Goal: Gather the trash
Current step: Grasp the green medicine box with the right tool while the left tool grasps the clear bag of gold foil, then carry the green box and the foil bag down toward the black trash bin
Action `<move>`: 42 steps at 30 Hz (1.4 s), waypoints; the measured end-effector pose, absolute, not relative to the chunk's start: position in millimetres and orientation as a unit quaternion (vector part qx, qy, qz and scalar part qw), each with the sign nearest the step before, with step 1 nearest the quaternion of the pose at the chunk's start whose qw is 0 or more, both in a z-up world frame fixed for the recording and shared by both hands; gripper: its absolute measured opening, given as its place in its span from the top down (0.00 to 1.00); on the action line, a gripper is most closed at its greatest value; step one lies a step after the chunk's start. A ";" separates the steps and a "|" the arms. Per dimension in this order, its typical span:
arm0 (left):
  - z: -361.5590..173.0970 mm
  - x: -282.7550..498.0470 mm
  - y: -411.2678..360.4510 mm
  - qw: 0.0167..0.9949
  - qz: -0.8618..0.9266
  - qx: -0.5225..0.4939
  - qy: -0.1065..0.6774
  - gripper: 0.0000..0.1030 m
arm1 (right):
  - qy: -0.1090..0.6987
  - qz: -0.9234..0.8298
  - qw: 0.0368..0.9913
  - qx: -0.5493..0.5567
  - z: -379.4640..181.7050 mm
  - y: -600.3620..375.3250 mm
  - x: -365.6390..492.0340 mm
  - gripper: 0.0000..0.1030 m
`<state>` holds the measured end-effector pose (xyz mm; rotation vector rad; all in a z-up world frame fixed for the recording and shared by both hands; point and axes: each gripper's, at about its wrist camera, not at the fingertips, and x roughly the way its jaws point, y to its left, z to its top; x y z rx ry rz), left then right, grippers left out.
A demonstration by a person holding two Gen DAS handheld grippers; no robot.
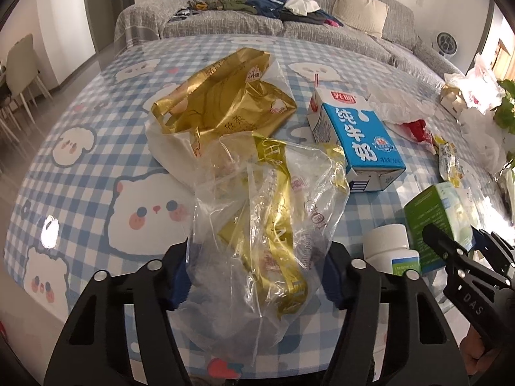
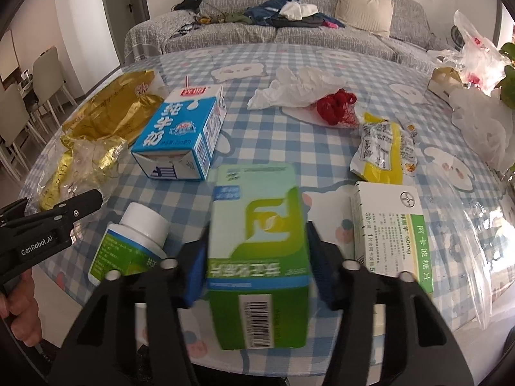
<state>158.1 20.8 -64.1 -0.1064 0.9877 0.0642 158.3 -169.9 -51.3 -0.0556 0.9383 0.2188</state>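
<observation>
Crinkled clear wrapper (image 1: 257,225), rigid green box (image 2: 257,257)

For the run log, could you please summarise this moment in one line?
left gripper: crinkled clear-and-gold plastic wrapper between fingers | right gripper: closed on green-and-white cardboard box | blue-and-white milk carton: lying on table

Wrapper (image 1: 264,225) between left gripper (image 1: 257,276) pads, before bag (image 1: 222,103); carton (image 1: 351,141) right of both. Box (image 2: 257,257) between right gripper (image 2: 257,273) pads, bottle (image 2: 135,241) just left, second box (image 2: 392,234) right. Tissue (image 2: 299,87) behind, on table (image 2: 257,64); sofa (image 2: 289,9) beyond.
</observation>
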 end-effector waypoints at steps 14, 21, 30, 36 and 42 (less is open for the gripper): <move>-62.6 148.6 18.1 0.878 0.025 -0.038 0.476 0.70 | 0.449 0.100 0.888 -0.013 -48.4 -176.1 156.8 0.56; -55.6 136.2 18.0 0.882 0.018 -0.044 0.469 0.71 | 0.443 0.099 0.891 -0.011 -41.6 -178.6 150.6 0.56; -42.2 114.4 17.9 0.887 0.016 -0.051 0.459 0.71 | 0.434 0.094 0.896 -0.017 -32.8 -179.1 132.2 0.56; -35.9 95.0 14.1 0.889 0.012 -0.051 0.455 0.71 | 0.427 0.097 0.899 -0.012 -26.9 -180.6 114.7 0.56; -29.1 68.9 15.4 0.892 0.010 -0.052 0.450 0.71 | 0.419 0.102 0.902 -0.009 -18.5 -179.4 94.2 0.56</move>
